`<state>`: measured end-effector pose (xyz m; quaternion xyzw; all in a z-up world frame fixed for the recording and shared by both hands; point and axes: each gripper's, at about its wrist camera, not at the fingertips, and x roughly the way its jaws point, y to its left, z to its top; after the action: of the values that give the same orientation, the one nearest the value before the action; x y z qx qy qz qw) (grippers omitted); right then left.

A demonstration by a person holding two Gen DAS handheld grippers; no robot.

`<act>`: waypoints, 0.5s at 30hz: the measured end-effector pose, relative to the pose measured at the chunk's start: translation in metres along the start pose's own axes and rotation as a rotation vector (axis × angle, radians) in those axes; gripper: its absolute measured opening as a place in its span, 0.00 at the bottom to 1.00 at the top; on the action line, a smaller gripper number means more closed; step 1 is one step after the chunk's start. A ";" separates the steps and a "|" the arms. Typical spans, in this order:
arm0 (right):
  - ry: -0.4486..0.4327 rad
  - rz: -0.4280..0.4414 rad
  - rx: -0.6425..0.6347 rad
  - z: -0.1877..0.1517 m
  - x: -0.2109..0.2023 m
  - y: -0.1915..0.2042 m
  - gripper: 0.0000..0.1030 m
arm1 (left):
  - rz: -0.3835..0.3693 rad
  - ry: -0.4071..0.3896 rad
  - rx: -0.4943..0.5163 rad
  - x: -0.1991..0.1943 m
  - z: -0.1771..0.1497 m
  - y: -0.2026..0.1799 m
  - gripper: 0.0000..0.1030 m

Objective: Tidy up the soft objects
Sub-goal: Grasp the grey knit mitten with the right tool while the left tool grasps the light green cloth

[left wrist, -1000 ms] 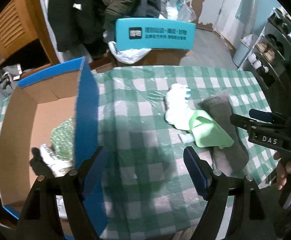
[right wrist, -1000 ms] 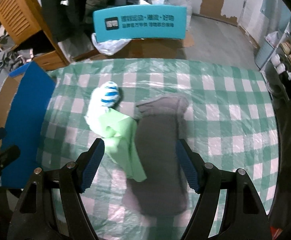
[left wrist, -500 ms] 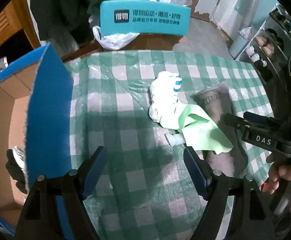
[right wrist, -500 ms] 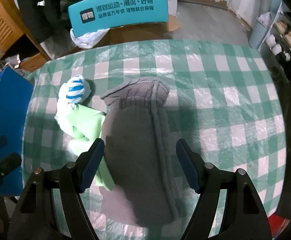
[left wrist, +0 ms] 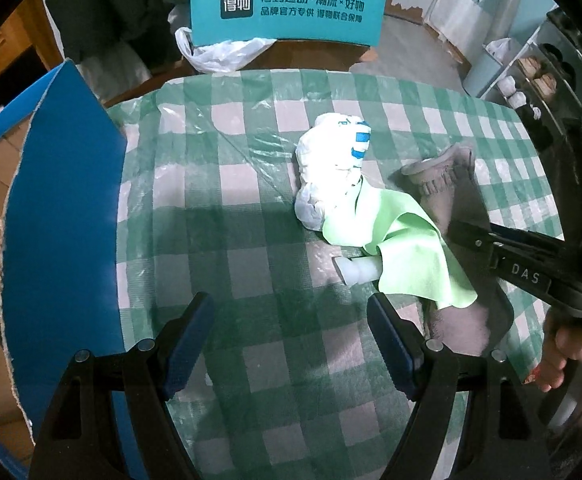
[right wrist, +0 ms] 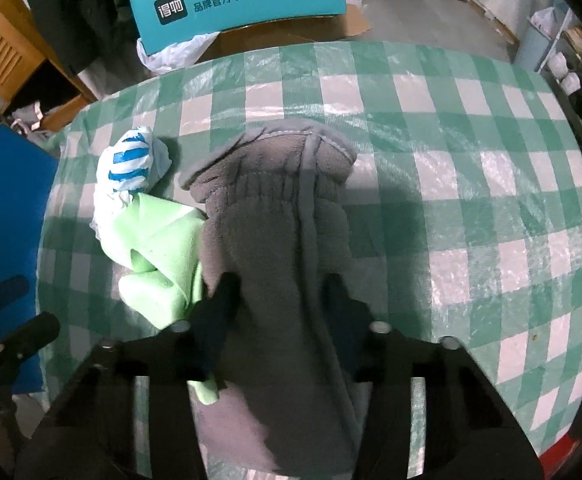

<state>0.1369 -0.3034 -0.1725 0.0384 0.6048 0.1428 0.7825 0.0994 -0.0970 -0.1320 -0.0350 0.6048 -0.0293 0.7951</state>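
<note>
On the checked tablecloth [right wrist: 451, 128], right gripper [right wrist: 281, 300] jaws, just closing, pinch the grey fleece [right wrist: 275, 216]

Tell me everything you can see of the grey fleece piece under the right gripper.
The grey fleece piece looks like soft, fuzzy fleece, long and limp, lying flat on the checked tablecloth. Its far end has a stitched hem and a gathered elastic band, and a raised seam runs down its length. The right gripper has just been closing, and its jaws now pinch the middle. The green cloth lies against its left edge. Its near end runs out of view under the gripper.
</note>
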 end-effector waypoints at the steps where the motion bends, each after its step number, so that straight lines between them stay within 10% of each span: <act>1: -0.001 0.002 0.004 0.000 -0.001 -0.001 0.24 | -0.002 0.000 0.002 0.000 0.000 -0.001 0.78; 15: -0.046 -0.116 0.036 -0.005 -0.027 -0.037 0.21 | -0.057 0.009 -0.015 0.008 0.011 -0.015 0.78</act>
<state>0.1325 -0.3471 -0.1570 0.0208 0.5902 0.0852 0.8024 0.1118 -0.1127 -0.1350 -0.0580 0.6074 -0.0476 0.7908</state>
